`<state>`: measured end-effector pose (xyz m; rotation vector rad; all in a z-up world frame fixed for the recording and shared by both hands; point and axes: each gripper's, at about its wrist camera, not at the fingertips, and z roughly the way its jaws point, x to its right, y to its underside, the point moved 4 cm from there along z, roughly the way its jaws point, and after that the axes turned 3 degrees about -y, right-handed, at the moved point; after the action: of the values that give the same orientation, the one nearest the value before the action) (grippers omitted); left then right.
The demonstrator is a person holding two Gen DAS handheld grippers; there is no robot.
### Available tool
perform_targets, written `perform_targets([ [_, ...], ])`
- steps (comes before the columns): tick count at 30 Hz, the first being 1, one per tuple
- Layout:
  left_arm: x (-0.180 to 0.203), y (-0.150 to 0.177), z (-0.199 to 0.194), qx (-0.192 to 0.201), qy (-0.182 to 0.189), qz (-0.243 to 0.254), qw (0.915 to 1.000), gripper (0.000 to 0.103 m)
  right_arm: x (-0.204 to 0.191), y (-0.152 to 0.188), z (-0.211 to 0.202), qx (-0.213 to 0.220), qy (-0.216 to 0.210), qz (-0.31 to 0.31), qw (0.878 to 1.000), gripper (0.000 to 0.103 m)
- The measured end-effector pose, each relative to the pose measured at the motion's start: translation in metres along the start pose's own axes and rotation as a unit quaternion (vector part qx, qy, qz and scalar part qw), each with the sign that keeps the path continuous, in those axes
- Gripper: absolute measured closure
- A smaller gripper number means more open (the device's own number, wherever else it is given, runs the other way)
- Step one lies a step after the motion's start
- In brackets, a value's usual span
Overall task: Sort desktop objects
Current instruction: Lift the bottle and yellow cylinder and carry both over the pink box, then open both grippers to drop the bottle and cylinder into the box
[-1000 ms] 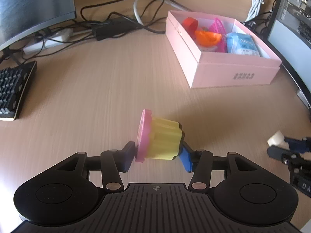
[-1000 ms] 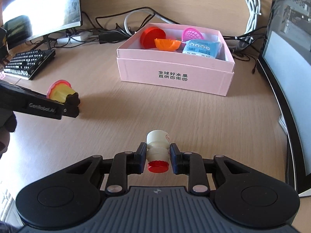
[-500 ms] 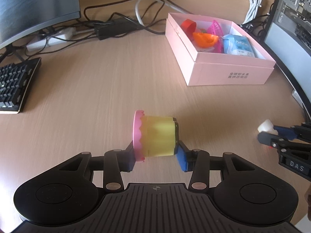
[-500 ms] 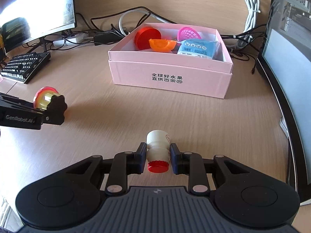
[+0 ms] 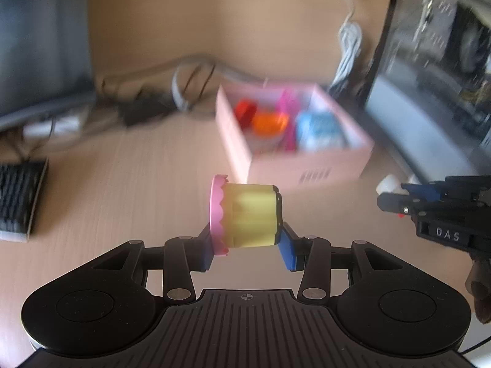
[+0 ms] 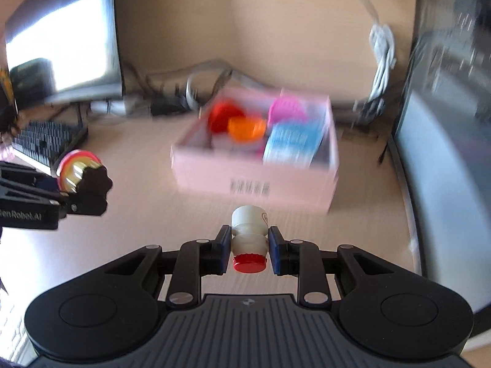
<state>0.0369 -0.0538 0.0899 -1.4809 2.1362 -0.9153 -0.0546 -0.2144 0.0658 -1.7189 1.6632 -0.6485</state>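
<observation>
My left gripper [image 5: 247, 247] is shut on a yellow toy cup with a pink scalloped rim [image 5: 248, 219], held sideways above the desk. My right gripper [image 6: 249, 250] is shut on a small white bottle with a red cap [image 6: 249, 233], cap toward the camera. An open pink box [image 5: 307, 165] stands ahead of both; it also shows in the right wrist view [image 6: 254, 181]. It holds a red piece, an orange bowl [image 6: 247, 128], a pink basket and a blue packet [image 6: 291, 144]. Each gripper shows at the edge of the other's view. Both views are motion-blurred.
A keyboard [image 5: 18, 196] lies at the left, a monitor [image 5: 43, 40] behind it, with cables [image 5: 184, 89] along the back wall. A second monitor and a computer case [image 5: 435, 61] stand at the right. A white coiled cable [image 6: 380, 61] hangs at the back right.
Both grippers have lifted and tilted up with their objects still held. The pink box now sits lower and more central in both views, which are blurred.
</observation>
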Motion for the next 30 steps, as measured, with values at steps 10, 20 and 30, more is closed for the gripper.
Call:
perform_targets([
  [10, 0.025, -0.080, 0.003, 0.089, 0.015, 0.025, 0.9956, 0.056, 0.022, -0.107, -0.048, 0.133, 0.007, 0.003, 0.991, 0.078],
  [20, 0.039, -0.122, 0.080, 0.072, 0.036, 0.040, 0.9960, 0.056, 0.042, -0.158, 0.004, 0.148, 0.002, 0.015, 0.989, 0.078],
  [30, 0.010, -0.097, 0.133, 0.011, 0.037, 0.024, 0.9989, 0.029, 0.061, -0.162, 0.076, 0.095, 0.002, 0.050, 0.994, 0.078],
])
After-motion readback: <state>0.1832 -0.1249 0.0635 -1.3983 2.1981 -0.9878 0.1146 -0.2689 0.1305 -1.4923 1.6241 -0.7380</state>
